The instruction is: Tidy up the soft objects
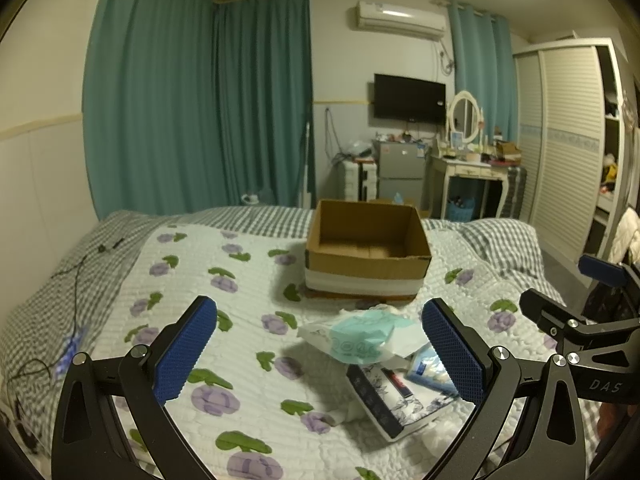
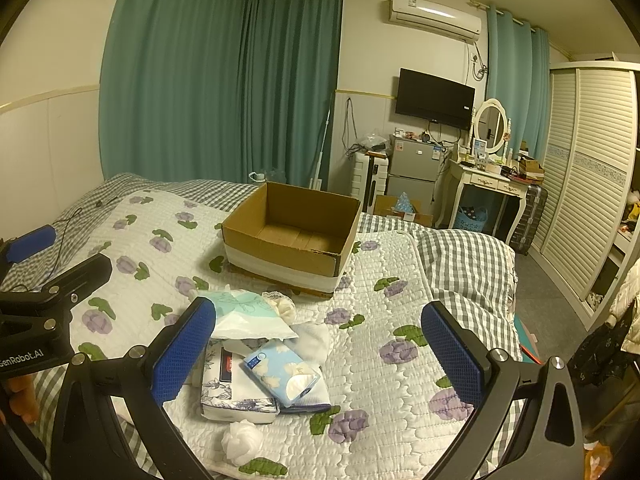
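- Left tool (image 1: pixel 320 354) and right tool (image 2: pixel 318 354) both spread wide, holding nothing.
- Soft packets (image 2: pixel 264 356) lay heaped mid-bed (image 2: pixel 400 280).
- Open cardboard box (image 2: pixel 292 236) stood just beyond the heap, toward the bed's far edge.
- Black cable (image 1: pixel 76 276) trailed along the bed's left edge.

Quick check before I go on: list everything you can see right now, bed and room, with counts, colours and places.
Cardboard box: one, brown with a white band, open and empty, mid-bed.
Tissue packs: three, piled in front of the box; teal-and-white pack on top, blue floral pack nearest, dark floral pack underneath.
White fluffy ball: one, near edge of the quilt.
Quilt: one, white with purple flowers, over a grey checked sheet.
Curtains: teal, far wall.
TV: one, black, wall-mounted.
Air conditioner: one, white, high on the wall.
Wardrobe: one, white, slatted, right side.
Left gripper: blue pads, open, over the pile.
Right gripper: blue pads, open, over the pile.
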{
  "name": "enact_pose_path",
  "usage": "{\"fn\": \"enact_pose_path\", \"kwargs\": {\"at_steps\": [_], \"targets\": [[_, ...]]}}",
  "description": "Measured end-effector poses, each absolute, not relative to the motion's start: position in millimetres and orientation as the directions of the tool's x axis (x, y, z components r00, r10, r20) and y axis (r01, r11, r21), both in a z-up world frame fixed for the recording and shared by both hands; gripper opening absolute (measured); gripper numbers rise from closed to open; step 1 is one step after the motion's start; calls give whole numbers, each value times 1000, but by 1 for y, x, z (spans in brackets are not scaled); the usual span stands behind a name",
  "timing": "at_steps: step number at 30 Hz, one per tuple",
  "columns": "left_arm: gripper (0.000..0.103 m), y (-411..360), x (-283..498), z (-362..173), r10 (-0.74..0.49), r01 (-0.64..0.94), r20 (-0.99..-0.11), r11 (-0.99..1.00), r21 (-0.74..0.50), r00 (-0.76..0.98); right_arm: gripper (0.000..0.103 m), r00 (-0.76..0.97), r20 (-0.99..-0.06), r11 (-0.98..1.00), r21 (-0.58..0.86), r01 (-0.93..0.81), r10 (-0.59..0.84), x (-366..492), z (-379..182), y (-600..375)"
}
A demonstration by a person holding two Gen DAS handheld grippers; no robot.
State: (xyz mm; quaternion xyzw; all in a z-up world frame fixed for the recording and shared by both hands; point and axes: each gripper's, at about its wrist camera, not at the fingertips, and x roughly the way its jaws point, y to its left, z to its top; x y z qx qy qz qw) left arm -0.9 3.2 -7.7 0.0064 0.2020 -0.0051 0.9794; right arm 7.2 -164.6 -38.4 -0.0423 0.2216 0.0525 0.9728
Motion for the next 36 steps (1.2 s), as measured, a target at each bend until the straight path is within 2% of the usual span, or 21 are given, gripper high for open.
{"fn": "enact_pose_path", "kwargs": {"at_steps": [16, 20, 24, 33, 36], "targets": [[103, 3, 1, -7, -6, 11, -400, 1000, 11, 916, 103, 894, -438, 989, -60, -138, 98, 10, -36, -164], [103, 6, 9, -12, 4, 6, -427, 1000, 22, 904, 103, 884, -455, 989, -38, -141, 109, 17, -38, -168], [103, 5, 24, -29, 16, -1, -473, 999, 32, 881, 103, 851, -513, 987, -42, -156, 113, 32, -55, -171], [103, -3, 54, -78, 34, 12, -589, 997, 73, 807, 103, 685, -712, 969, -25, -245, 155, 91, -133, -157], [103, -3, 62, -90, 38, 16, -621, 997, 80, 783, 98, 624, -760, 963, 8, -271, 182, 108, -155, -152]]}}
